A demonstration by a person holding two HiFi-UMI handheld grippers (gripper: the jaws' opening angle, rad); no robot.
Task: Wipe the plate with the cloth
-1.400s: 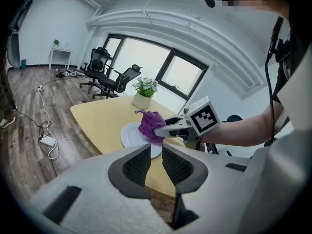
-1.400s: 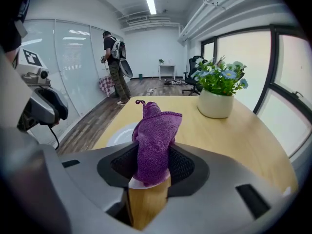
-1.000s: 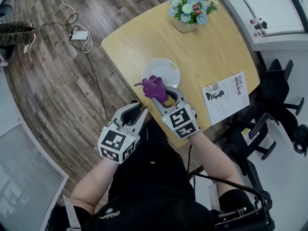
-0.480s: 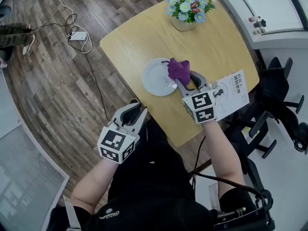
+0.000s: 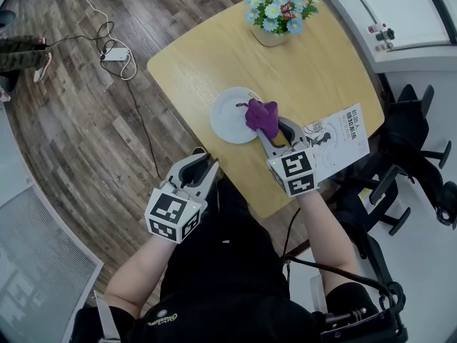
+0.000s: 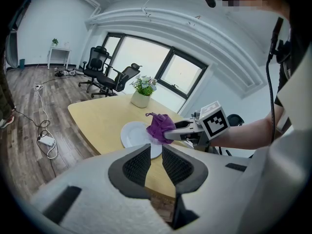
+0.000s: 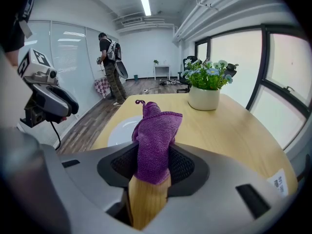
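Observation:
A white plate (image 5: 230, 116) sits near the front left edge of the wooden table (image 5: 321, 70). My right gripper (image 5: 270, 128) is shut on a bunched purple cloth (image 5: 261, 116) that hangs over the plate's right rim; I cannot tell whether it touches. In the right gripper view the cloth (image 7: 155, 140) stands up between the pads, with the plate (image 7: 119, 130) behind it to the left. My left gripper (image 5: 203, 166) hovers off the table's front edge, shut and holding nothing. From the left gripper view I see the plate (image 6: 132, 134) and the cloth (image 6: 160, 126) ahead.
A pot of flowers (image 5: 278, 13) stands at the table's far side. A printed booklet (image 5: 339, 140) lies at the right edge. Office chairs (image 5: 421, 163) stand to the right, and cables with a power strip (image 5: 118, 52) lie on the floor to the left.
My right gripper carried the cloth from the plate's near edge across to its right side, then drew back slightly towards me. The left gripper stayed still.

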